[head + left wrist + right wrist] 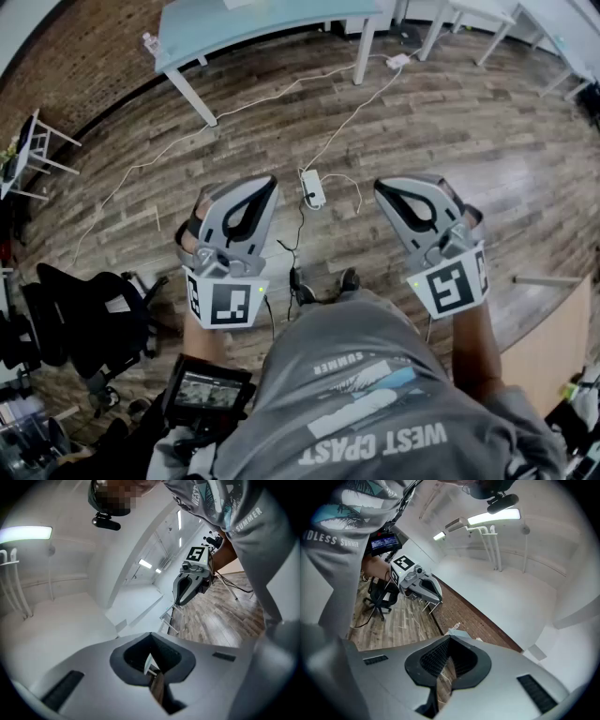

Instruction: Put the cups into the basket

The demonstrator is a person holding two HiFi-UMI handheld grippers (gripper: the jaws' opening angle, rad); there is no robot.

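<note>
No cup and no basket shows in any view. In the head view my left gripper [266, 182] and right gripper [382, 187] are held side by side in front of the person's body, above the wooden floor, jaws pointing away. Both are shut with nothing between the jaws. In the left gripper view the jaws meet at the left gripper's [150, 636] tip, and the right gripper [179, 597] hangs beyond it. In the right gripper view the right gripper [449, 639] is likewise pressed shut, with the left gripper [436, 596] visible beyond it.
A pale blue table [262, 23] with a small bottle [148, 42] stands ahead. A power strip [312, 188] and white cables lie on the floor. A black office chair [89, 314] is at the left, white table legs [441, 28] at the upper right, a wooden board [555, 342] at the right.
</note>
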